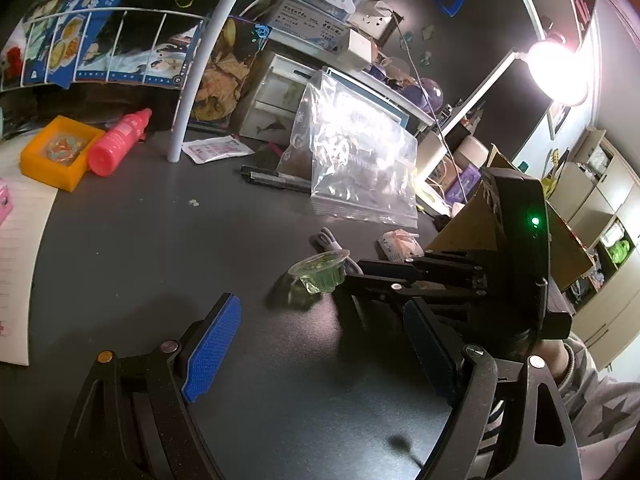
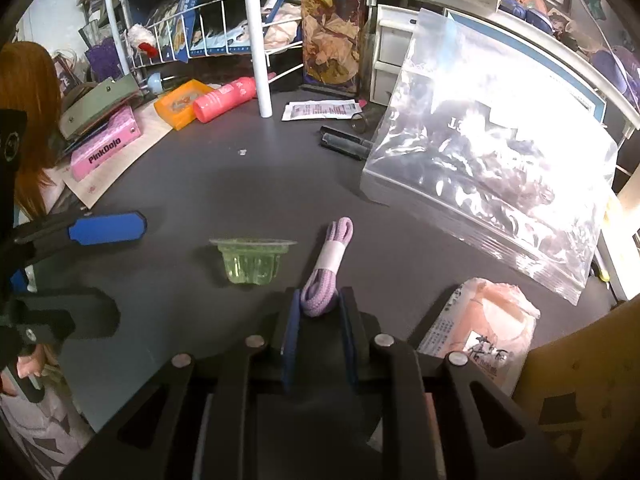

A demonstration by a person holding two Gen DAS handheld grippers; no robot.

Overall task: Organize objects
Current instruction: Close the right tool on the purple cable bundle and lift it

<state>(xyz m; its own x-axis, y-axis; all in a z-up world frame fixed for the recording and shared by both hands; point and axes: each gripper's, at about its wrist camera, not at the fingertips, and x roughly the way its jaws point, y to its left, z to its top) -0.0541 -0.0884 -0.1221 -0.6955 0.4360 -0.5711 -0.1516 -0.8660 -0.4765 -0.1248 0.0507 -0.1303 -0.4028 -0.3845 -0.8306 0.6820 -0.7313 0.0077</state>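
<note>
A dark grey table (image 1: 140,248) fills the foreground, its surface matte and lit from the right. A bright round lamp (image 1: 558,76) on a white arm glares there. Behind stand a white wire rack (image 2: 208,16) and a small white drawer unit (image 1: 276,96). Pale cabinets (image 1: 600,208) with open shelves line the far right wall.

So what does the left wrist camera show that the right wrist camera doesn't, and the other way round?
Only the left wrist view shows the lit desk lamp, the storage cabinets and the open left tool.

Only the right wrist view shows the right tool shut on the coiled purple cable's near end, and the pink PinkDojo box.

Both show the green jelly cup, clear zip bag, orange tray, pink bottle and white pole.
</note>
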